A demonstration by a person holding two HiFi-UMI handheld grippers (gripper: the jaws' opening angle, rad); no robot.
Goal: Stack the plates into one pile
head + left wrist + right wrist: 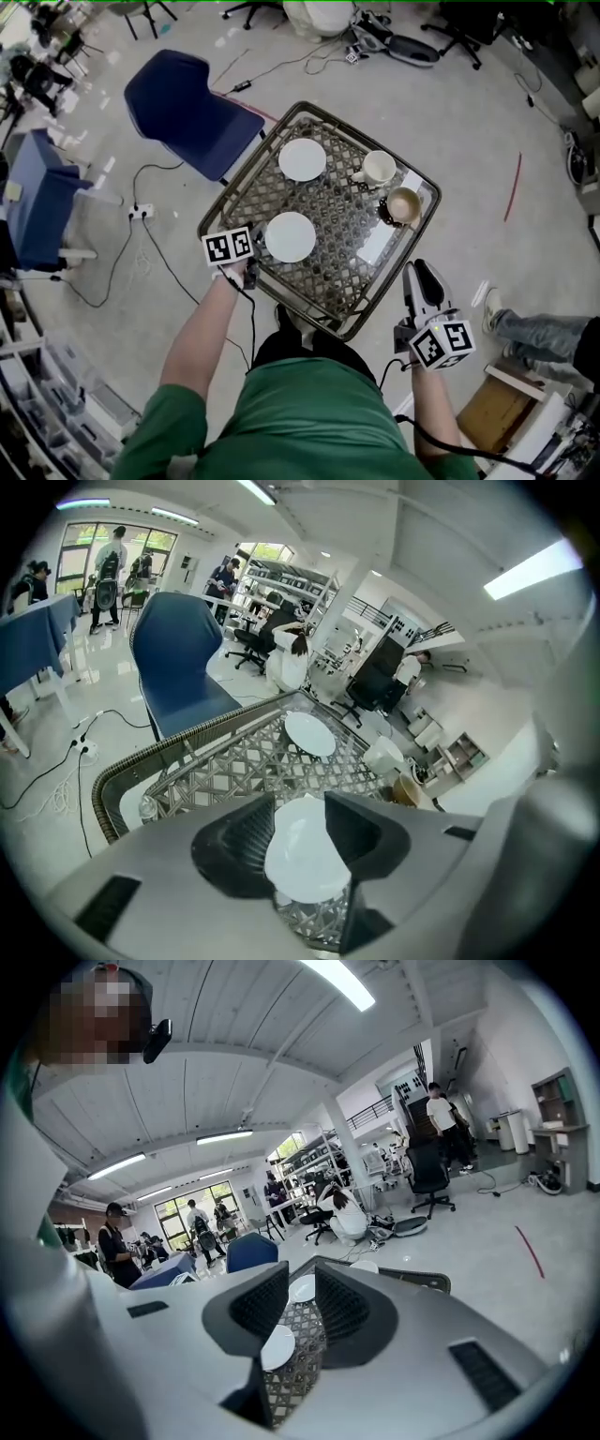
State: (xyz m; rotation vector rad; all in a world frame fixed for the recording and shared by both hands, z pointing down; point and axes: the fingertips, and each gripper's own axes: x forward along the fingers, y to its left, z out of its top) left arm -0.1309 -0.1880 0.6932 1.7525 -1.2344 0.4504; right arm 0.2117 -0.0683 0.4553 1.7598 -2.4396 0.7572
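Observation:
Two white plates lie apart on a wicker table with a glass top (412, 246). The far plate (302, 159) (309, 733) is near the back edge; the near plate (291, 236) (305, 855) is near the left front. My left gripper (255, 255) (300, 822) hovers at the near plate's left side, tilted down. Its jaws stand wide open, clear of the plate seen below them. My right gripper (422, 272) (302, 1297) is off the table's right front corner, open and empty. Both the far plate (302, 1288) and the near plate (277, 1346) show between its jaws.
A white mug (379, 168) (384, 755) and a brown cup (404, 205) stand at the table's right side, with a white sheet (380, 242) in front of them. A blue chair (187, 108) is behind the table's left corner. Cables cross the floor.

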